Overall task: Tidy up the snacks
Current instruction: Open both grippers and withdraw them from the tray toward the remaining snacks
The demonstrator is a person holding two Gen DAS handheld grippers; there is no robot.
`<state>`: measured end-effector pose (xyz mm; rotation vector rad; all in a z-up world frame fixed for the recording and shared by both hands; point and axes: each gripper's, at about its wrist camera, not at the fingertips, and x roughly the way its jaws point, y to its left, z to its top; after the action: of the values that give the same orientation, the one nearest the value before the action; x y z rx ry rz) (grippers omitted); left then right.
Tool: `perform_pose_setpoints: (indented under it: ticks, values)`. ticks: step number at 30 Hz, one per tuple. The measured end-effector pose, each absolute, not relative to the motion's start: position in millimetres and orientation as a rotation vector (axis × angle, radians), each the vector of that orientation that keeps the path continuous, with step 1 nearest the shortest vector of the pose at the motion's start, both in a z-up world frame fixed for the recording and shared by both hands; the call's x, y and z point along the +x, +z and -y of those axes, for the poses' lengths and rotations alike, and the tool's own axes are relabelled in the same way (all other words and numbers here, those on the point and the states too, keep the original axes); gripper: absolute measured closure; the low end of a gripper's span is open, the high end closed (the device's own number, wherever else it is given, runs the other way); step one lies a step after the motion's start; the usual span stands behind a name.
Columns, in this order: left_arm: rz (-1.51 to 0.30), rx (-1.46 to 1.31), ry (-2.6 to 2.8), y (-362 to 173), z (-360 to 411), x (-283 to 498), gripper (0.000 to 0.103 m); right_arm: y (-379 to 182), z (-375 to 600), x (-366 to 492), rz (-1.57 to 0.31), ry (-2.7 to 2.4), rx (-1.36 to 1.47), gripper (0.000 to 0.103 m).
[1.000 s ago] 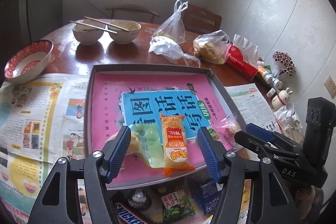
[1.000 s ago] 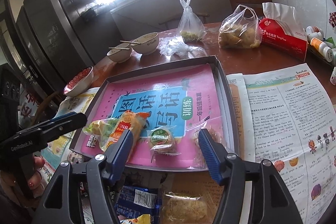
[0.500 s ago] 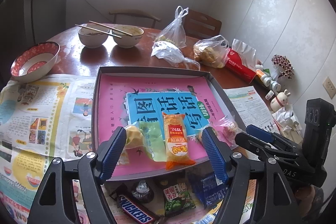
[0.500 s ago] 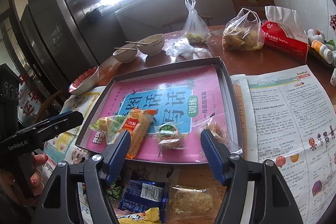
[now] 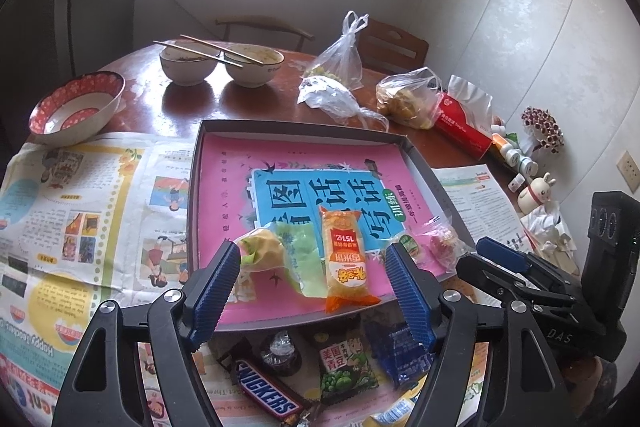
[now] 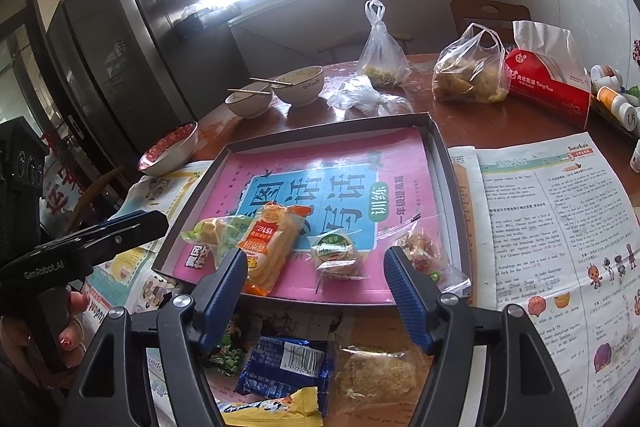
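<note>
A grey tray (image 5: 298, 126) (image 6: 460, 195) with a pink and blue liner holds an orange snack pack (image 5: 345, 259) (image 6: 269, 247), a green-wrapped cake (image 5: 276, 251) (image 6: 212, 231), a round green-label cake (image 6: 335, 254) and a clear candy bag (image 6: 420, 253). In front of the tray lie a Snickers bar (image 5: 269, 391), a green pea pack (image 5: 345, 367), a blue pack (image 5: 396, 347) (image 6: 284, 367), a brown cracker pack (image 6: 380, 371) and a yellow pack (image 6: 272, 409). My left gripper (image 5: 312, 287) and right gripper (image 6: 312, 291) are both open and empty above these loose snacks.
Newspaper (image 5: 80, 211) (image 6: 560, 227) covers the near table. Two bowls with chopsticks (image 5: 220, 63), a red flowered bowl (image 5: 76, 107), plastic food bags (image 5: 408, 95), a red tissue pack (image 5: 464, 123) and small bottles (image 5: 516, 155) stand behind the tray.
Both grippers have pulled back and risen from the tray, still open. More loose snacks in front of the tray have come into view.
</note>
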<state>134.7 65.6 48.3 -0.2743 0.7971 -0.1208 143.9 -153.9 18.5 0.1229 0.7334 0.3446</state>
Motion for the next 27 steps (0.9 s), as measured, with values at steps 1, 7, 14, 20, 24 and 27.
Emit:
perform_pose_setpoints:
  ticks: [1, 7, 14, 20, 24, 27]
  values:
    - [-0.797, -0.273, -0.121, 48.3, -65.6, 134.1, 0.027, 18.6, 153.4, 143.1, -0.733, 0.345, 0.121, 0.033]
    - [-0.798, -0.271, -0.105, 45.7, -67.7, 127.0, 0.027, 18.0, 150.7, 136.8, -0.731, 0.352, 0.116, 0.032]
    - [-0.798, -0.275, -0.088, 40.4, -69.7, 115.2, 0.026, 15.0, 149.2, 126.7, -0.719, 0.359, 0.125, 0.028]
    - [-0.809, -0.284, -0.075, 30.5, -72.4, 105.8, 0.026, 8.9, 146.2, 119.4, -0.726, 0.372, 0.126, 0.028]
    - [-0.820, -0.291, -0.073, 24.7, -73.4, 102.3, 0.026, 6.3, 144.1, 115.0, -0.732, 0.377, 0.119, 0.028]
    - [-0.823, -0.287, -0.066, 24.2, -73.3, 99.8, 0.026, 5.6, 143.1, 113.1, -0.735, 0.377, 0.119, 0.027]
